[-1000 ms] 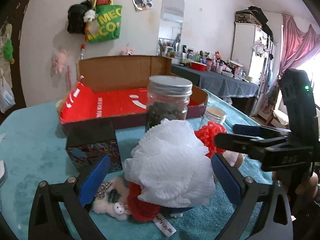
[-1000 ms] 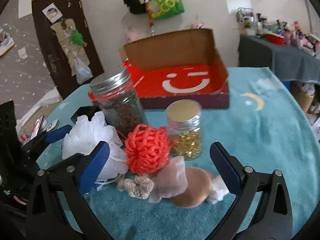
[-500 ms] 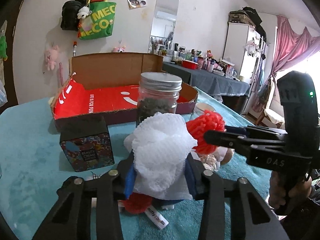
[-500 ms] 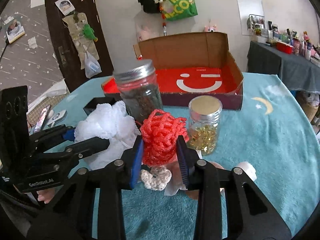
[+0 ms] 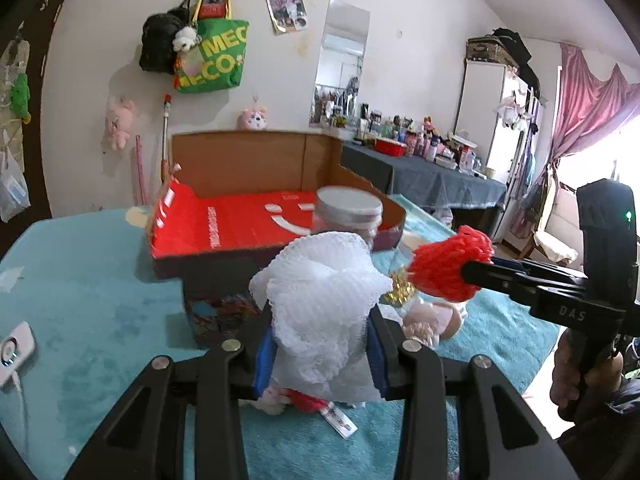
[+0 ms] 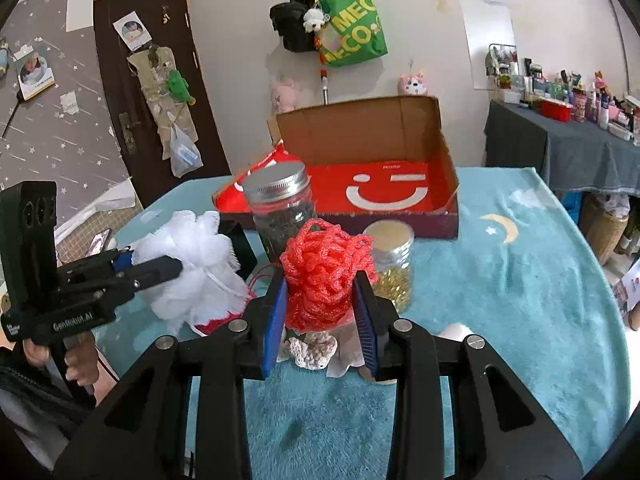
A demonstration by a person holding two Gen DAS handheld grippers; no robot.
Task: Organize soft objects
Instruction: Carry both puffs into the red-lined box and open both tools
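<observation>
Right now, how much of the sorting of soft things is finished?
Done: nothing; the red box holds no soft item. In hand: the left tongs squeeze the white mesh pouf, the right tongs the red mesh pouf. Left: both to place, plus the crochet piece on the blanket.

Blocked: tall jar point(image 6: 282, 208) and small jar point(image 6: 390, 258) stood before the box point(image 6: 362, 142).
Free: box's red floor lay bare.

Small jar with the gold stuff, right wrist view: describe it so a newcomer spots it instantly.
Start at the open cardboard box with the red smiley floor. Just in front of its near wall stand two jars on the teal blanket. Yours is the short jar: tan lid, golden contents, unlike the tall jar with its silver lid and dark contents.
</observation>
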